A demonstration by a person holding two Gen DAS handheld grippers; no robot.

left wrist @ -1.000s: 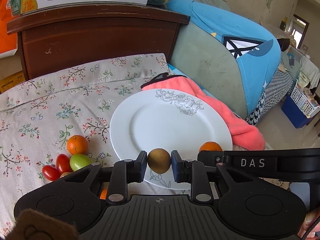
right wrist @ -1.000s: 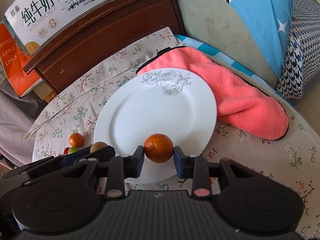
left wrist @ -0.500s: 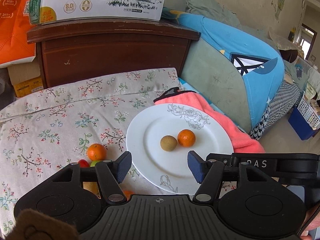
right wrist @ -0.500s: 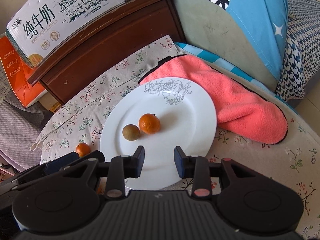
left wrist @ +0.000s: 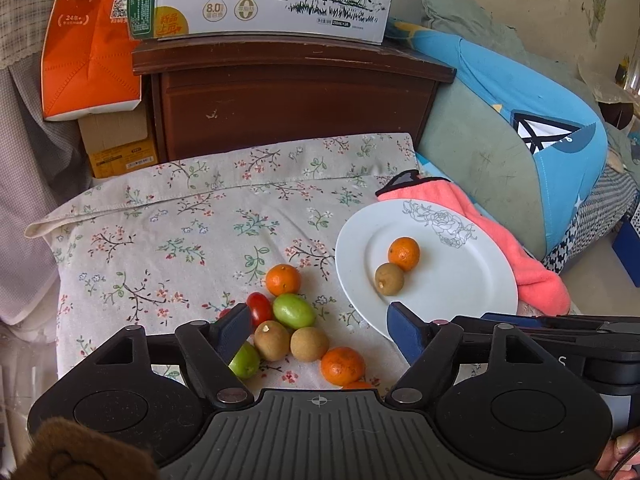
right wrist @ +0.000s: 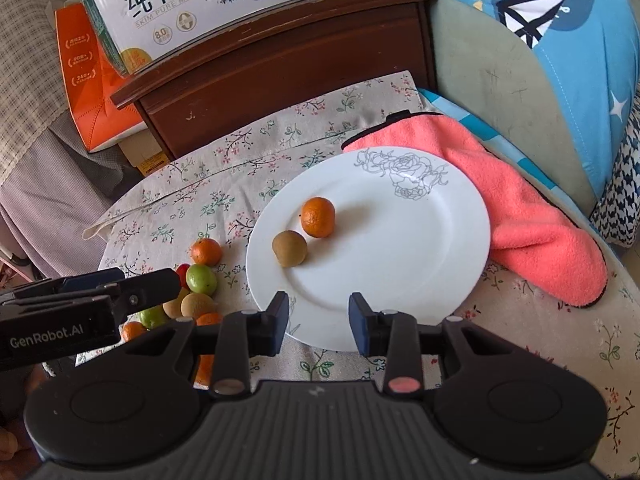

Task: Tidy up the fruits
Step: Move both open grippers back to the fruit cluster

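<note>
Your left gripper [left wrist: 320,330] hung with its jaws spread wide and empty above the fruit pile [left wrist: 292,320] on the floral cloth [left wrist: 180,232]. Your right gripper [right wrist: 318,322] was parted more narrowly (also empty) over the white plate [right wrist: 420,248], where an orange [right wrist: 318,217] and a brown fruit [right wrist: 289,248] lay touching.

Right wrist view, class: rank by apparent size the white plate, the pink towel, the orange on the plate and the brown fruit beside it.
1. white plate
2. pink towel, close behind, though the plate hides part of it
3. and 4. orange and brown fruit: too alike to rank.
</note>
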